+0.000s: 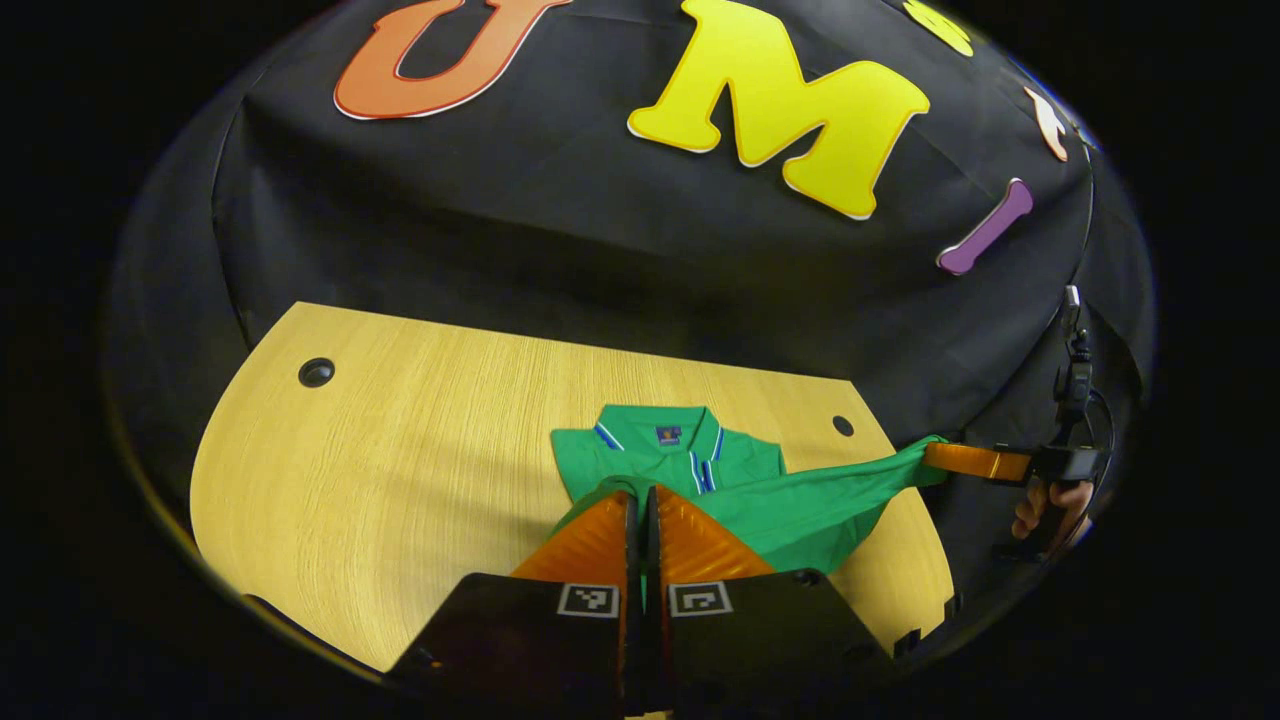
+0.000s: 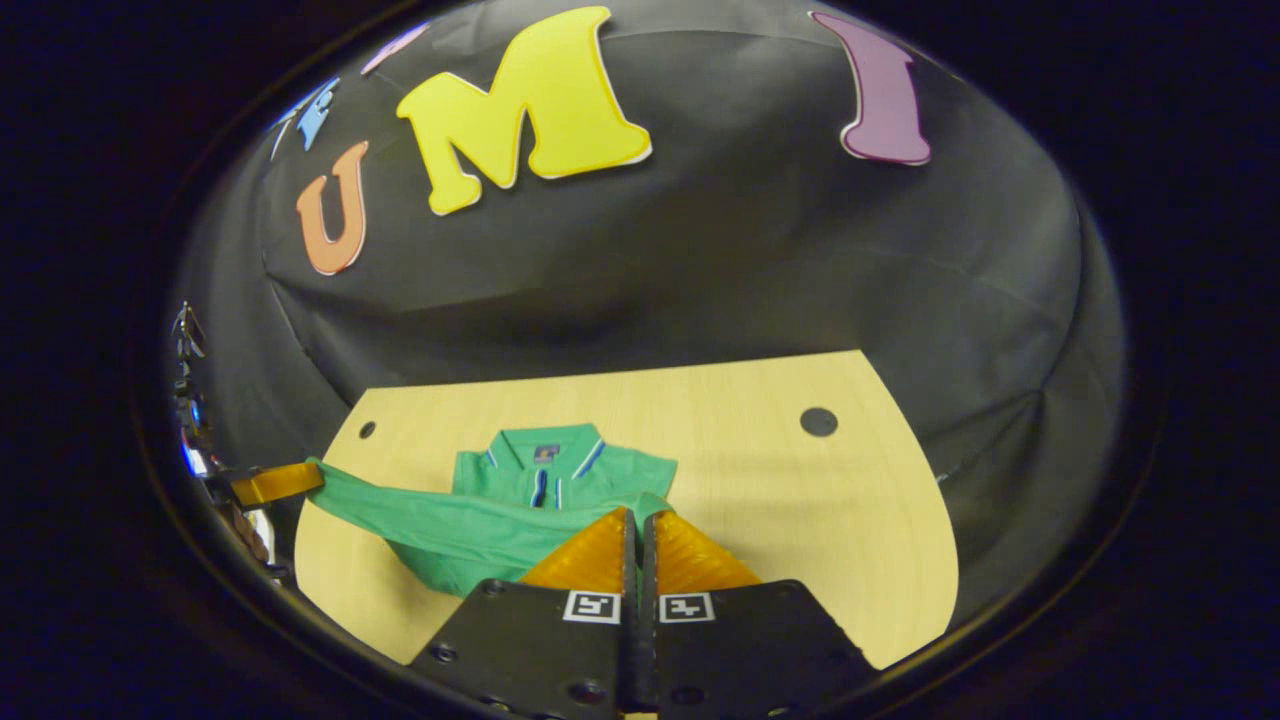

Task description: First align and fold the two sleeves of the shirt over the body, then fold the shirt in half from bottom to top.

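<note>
Left gripper view, near: left gripper (image 1: pixel 640 497) low centre, fingers pressed together, clamped on the hem of the green polo shirt (image 1: pixel 690 470), cloth pinched at the tips. Hem raised off the wooden table (image 1: pixel 400 470) and stretched taut sideways to the right gripper (image 1: pixel 935 462), off the table's right edge, fingers closed on the other hem corner. Hand (image 1: pixel 1050 505) gripping that tool's handle beyond the table's right edge. Farther back, shirt upper part flat on the table, collar (image 1: pixel 665 430) toward the far edge, blue-and-white striped placket, small label inside the neck. Sleeves appear folded in over the body; not fully clear. Round hole (image 1: pixel 316 372) near the far left corner, second hole (image 1: pixel 843 425) near the far right edge, just right of the collar. Black cloth wall (image 1: pixel 600 250) behind the table.

Right gripper view, near: right gripper (image 2: pixel 637 522) fingers together, clamped on the shirt (image 2: pixel 470 535) hem. Hem drawn in a taut band to the left gripper (image 2: pixel 305 473) at the table's (image 2: pixel 800 500) left edge, closed on the cloth. Collar (image 2: pixel 545 450) farther back, lying flat. Holes (image 2: pixel 818 421) near the far edge.
</note>
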